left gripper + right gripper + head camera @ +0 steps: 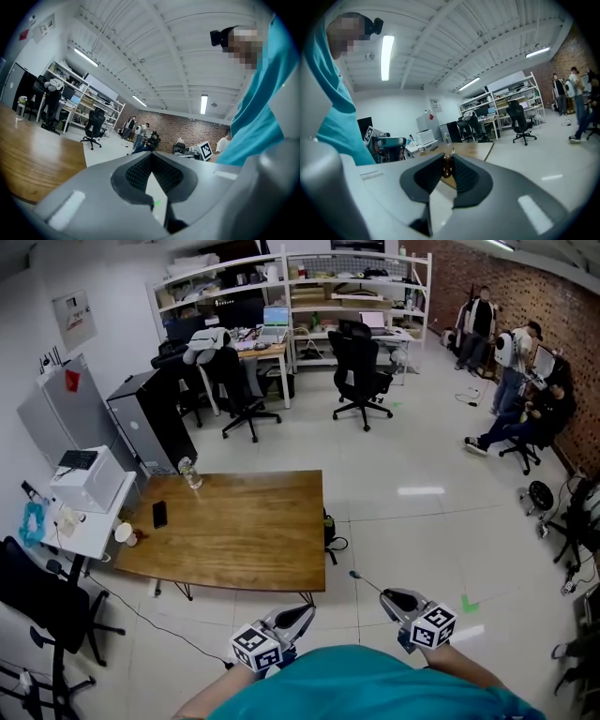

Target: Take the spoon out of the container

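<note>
Spoon looks already out, pinched in right tongs, off the table; left tongs closed, empty. Only set-down left.

Your teal shirt hid most of both forearms at the bottom edge of the head view. The spoon in your right tongs showed there only as a thin line, its far end too small to read. In the right gripper view the pads covered all but a brown stub of it. The bits on the white side table at the left were too small to tell.
</note>
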